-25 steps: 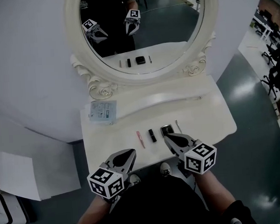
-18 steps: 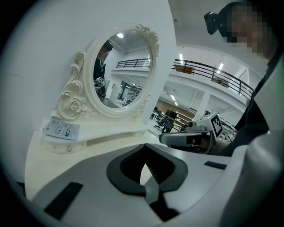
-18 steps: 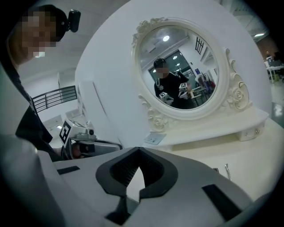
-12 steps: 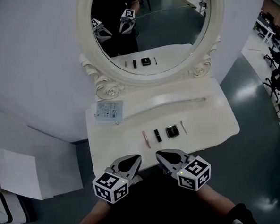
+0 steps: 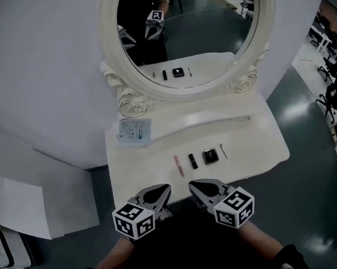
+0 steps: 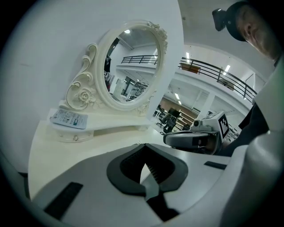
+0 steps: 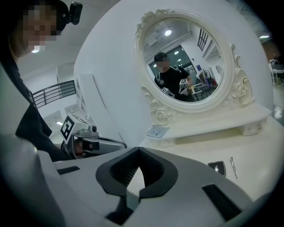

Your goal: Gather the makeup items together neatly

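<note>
Four makeup items lie in a short row on the white dressing table (image 5: 255, 154): a pink stick (image 5: 179, 165), a black lipstick (image 5: 193, 161), a square dark compact (image 5: 209, 156) and a thin silver tool (image 5: 223, 151). The compact (image 7: 216, 167) and the thin tool (image 7: 233, 167) also show in the right gripper view. My left gripper (image 5: 163, 188) and right gripper (image 5: 193, 185) hang side by side at the table's front edge, short of the row. Both are shut, with nothing between their jaws. Each gripper shows in the other's view: the right gripper (image 6: 195, 138) and the left gripper (image 7: 88, 142).
An oval mirror (image 5: 188, 33) in an ornate white frame stands at the back above a raised shelf. A pale blue packet (image 5: 134, 131) lies on that shelf at the left. White boxes (image 5: 25, 214) sit on the floor to the left of the table.
My right gripper has drawn back and to the left, away from the compact, to the table's front edge beside the left gripper. The four items have not moved.
</note>
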Demonstrator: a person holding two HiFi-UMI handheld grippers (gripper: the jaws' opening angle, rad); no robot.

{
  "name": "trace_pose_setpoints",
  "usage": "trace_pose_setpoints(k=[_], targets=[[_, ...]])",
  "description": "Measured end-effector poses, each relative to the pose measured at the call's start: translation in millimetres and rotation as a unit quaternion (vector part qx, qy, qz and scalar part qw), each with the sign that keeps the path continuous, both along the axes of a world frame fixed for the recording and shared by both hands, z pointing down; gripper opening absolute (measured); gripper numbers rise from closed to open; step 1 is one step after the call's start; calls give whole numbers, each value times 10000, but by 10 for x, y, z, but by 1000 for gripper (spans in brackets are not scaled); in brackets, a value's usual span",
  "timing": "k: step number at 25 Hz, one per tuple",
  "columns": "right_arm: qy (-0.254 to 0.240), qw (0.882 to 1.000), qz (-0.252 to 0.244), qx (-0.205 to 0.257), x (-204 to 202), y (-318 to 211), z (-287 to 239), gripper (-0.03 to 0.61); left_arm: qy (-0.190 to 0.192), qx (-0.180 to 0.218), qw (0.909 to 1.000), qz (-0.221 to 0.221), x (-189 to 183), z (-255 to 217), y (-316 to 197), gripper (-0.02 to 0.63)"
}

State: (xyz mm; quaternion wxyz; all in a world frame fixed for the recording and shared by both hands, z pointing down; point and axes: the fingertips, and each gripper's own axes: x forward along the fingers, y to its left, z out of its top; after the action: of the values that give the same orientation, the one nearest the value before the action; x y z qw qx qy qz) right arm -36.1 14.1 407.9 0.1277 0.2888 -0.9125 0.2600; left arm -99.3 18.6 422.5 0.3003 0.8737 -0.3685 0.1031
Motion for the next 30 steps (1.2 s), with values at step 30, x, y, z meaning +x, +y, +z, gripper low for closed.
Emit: trace_pose_setpoints(k=[30], targets=[[139, 9998, 74, -143, 15, 71, 75, 29, -14, -109, 9989, 447, 135, 64, 28, 8]])
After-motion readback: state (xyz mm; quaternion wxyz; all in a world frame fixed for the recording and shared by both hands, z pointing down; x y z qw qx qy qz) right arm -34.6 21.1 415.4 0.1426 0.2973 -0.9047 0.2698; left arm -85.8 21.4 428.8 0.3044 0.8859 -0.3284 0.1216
